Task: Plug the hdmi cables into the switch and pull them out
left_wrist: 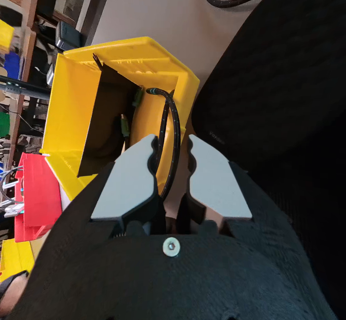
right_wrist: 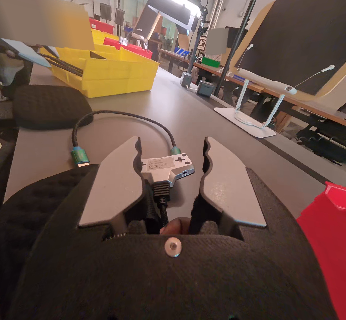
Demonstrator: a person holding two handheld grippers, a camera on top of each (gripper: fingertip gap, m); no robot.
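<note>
Both your grippers hang with fingers released, the switch lying between the right pair.

Your right gripper (right_wrist: 171,158) sits over the silver switch (right_wrist: 168,165) on the grey desk (right_wrist: 187,109), touching nothing; one braided hdmi cable (right_wrist: 119,114) is plugged into its far end, its other green plug (right_wrist: 79,156) lying loose. Your left gripper (left_wrist: 171,153) faces the yellow bin (left_wrist: 78,109) near the desk edge, a black cable (left_wrist: 175,138) looping out between its fingers, ungripped.

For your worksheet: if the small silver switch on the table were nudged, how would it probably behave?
The switch looks small and flat, so it would probably slide, not tip. The braided cable plugged into its far end would likely drag or swing it. The free plug would probably trail behind.
</note>
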